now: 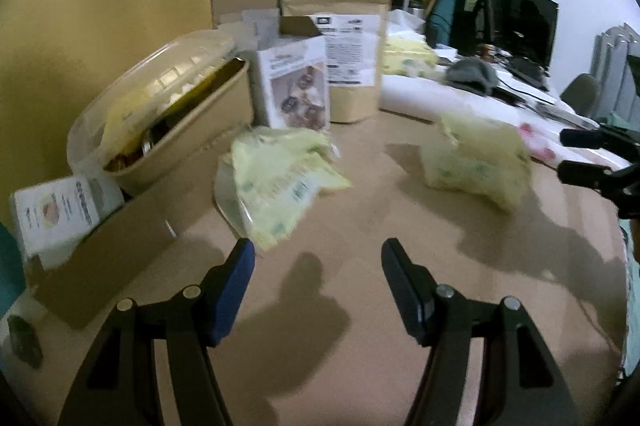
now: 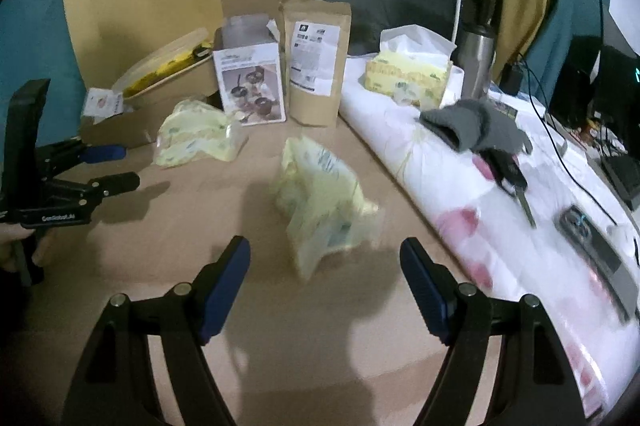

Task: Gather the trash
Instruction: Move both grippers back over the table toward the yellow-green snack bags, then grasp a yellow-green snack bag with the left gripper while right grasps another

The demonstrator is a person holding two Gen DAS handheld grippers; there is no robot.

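Note:
Two crumpled pale-yellow plastic wrappers lie on the brown tabletop. One wrapper (image 1: 280,177) (image 2: 196,137) rests just ahead and left of my left gripper (image 1: 318,258), which is open with nothing between its fingers. The other wrapper (image 1: 476,161) (image 2: 324,209) stands crumpled just ahead of my right gripper (image 2: 326,258), also open and empty. In the right wrist view the left gripper (image 2: 120,165) shows at the left edge; in the left wrist view the right gripper (image 1: 576,155) shows at the right edge.
At the back stand a kraft pouch (image 2: 316,61), a white product box (image 2: 252,85), a lidded food container (image 1: 168,109) and a flat cardboard piece (image 1: 120,238). A floral cloth (image 2: 500,193) on the right carries a tissue pack (image 2: 408,77), grey fabric (image 2: 476,125) and keys (image 2: 516,185).

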